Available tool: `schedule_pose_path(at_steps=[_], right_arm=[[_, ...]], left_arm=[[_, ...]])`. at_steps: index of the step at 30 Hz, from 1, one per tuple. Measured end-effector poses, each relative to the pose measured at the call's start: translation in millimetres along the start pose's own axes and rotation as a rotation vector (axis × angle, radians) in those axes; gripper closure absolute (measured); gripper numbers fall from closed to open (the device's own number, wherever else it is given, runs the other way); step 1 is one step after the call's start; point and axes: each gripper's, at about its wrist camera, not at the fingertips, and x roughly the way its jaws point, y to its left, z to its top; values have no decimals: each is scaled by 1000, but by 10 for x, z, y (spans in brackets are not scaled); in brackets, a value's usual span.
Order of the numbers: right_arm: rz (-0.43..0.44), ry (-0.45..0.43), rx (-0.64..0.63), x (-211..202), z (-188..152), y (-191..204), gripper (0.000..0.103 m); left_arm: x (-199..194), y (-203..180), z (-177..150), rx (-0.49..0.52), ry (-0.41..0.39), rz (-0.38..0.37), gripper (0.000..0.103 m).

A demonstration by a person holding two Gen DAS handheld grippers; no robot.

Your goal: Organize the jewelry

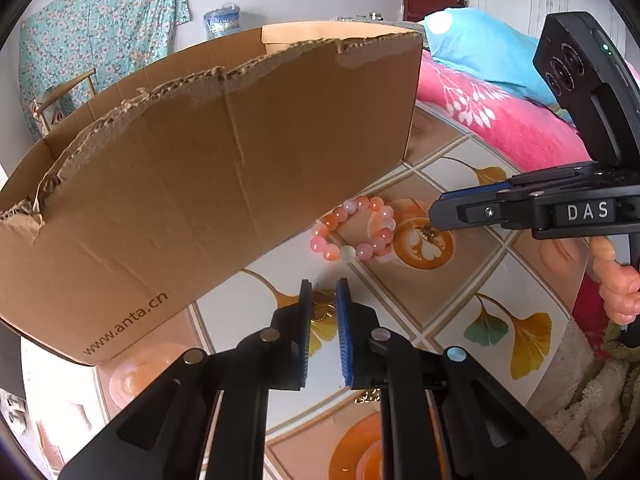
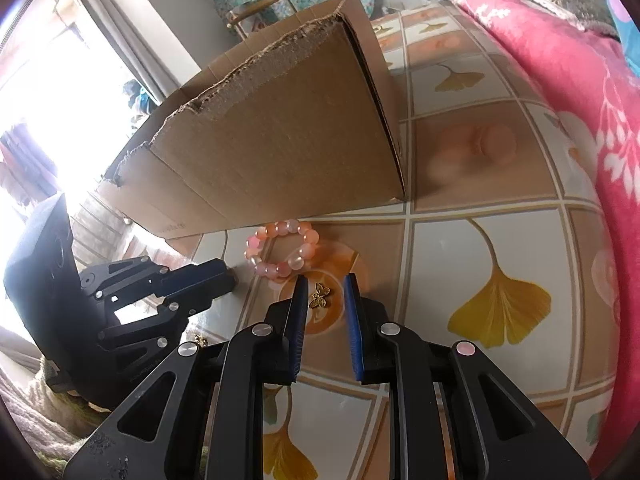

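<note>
A pink and orange bead bracelet (image 1: 347, 253) (image 2: 297, 263) lies on the ginkgo-patterned tabletop (image 1: 460, 292) right in front of an open cardboard box (image 1: 224, 152) (image 2: 288, 148). My left gripper (image 1: 324, 284) (image 2: 226, 276) points down at the table near the box. A small gold trinket (image 1: 323, 304) fills the narrow gap between its blue pads. My right gripper (image 2: 326, 280) (image 1: 432, 216) hovers just short of the bracelet. A gold butterfly charm (image 2: 320, 296) (image 1: 428, 234) sits between its fingers, close to the left pad and clear of the right one.
Another gold bit (image 1: 366, 396) (image 2: 199, 338) lies under the left gripper. A pink blanket (image 1: 520, 132) (image 2: 560, 72) and a blue pillow (image 1: 480, 48) border the table on the right. A person's hand (image 1: 616, 288) holds the right gripper's handle.
</note>
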Motion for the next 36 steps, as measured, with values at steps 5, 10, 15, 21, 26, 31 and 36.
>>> schedule_pose_path(at_steps=[5, 10, 15, 21, 26, 31, 36], right_arm=[[-51, 4, -87, 39, 15, 248, 84], [-127, 5, -186, 83, -16, 427, 84], [-180, 2, -237, 143, -11, 521, 84], [-245, 11, -297, 198, -52, 647, 84], [-278, 15, -324, 220, -73, 733, 86], [-289, 26, -309, 261, -85, 908, 90], [-296, 31, -297, 319, -51, 992, 96]], left_arm=[[-44, 43, -50, -19, 4, 8, 92], [-67, 99, -86, -40, 6, 16, 92], [-70, 103, -93, -38, 3, 16, 91], [-75, 110, -96, -42, 1, 12, 91], [-76, 109, -98, -40, -1, 13, 91], [-76, 111, -102, -41, -2, 12, 91], [-77, 110, -99, -43, -4, 12, 91]])
